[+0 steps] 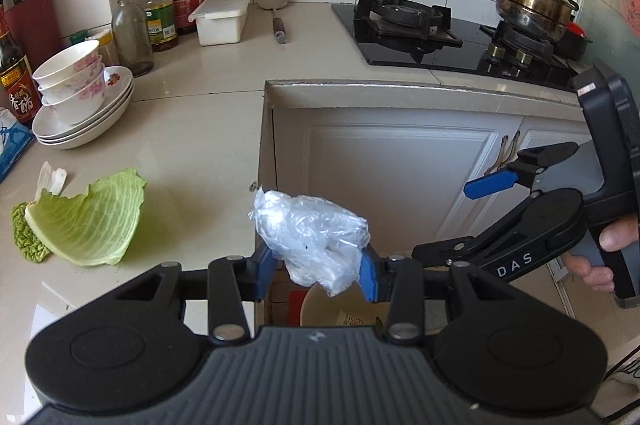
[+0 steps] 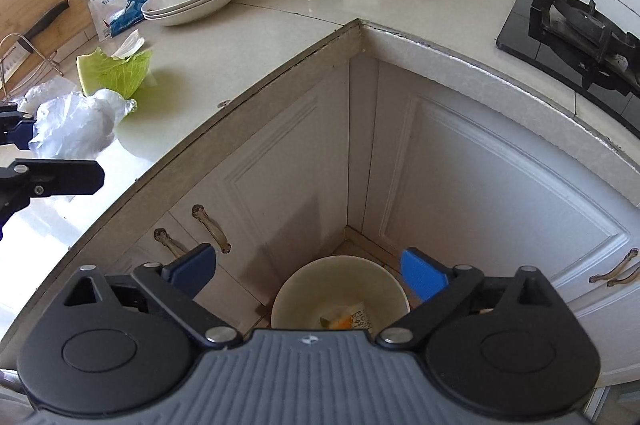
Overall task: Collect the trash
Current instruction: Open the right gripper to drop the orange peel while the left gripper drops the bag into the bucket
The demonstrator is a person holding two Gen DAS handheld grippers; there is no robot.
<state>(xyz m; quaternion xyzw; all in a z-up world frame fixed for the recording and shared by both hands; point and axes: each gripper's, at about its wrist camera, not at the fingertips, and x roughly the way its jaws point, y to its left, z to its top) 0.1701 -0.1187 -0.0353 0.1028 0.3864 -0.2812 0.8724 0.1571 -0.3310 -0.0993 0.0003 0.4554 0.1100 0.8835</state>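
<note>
Left wrist view: the left tool, jaws partly closed, clamps a crumpled clear plastic bag between its blue pads, held above the table edge and just left of the waste bin on the floor below. The wad has no clear pointing end; its long axis seems to run from upper left to lower right, one loose tail hanging toward the bin. Likely risks: released here, the light film could catch the table edge or drift wide of the bin; the thin plastic might also cling to a pad. A cabbage leaf lies on the table, well left of the bin. Right of the bin, the right tool stands wide open and empty, directly over the bin's mouth.
</note>
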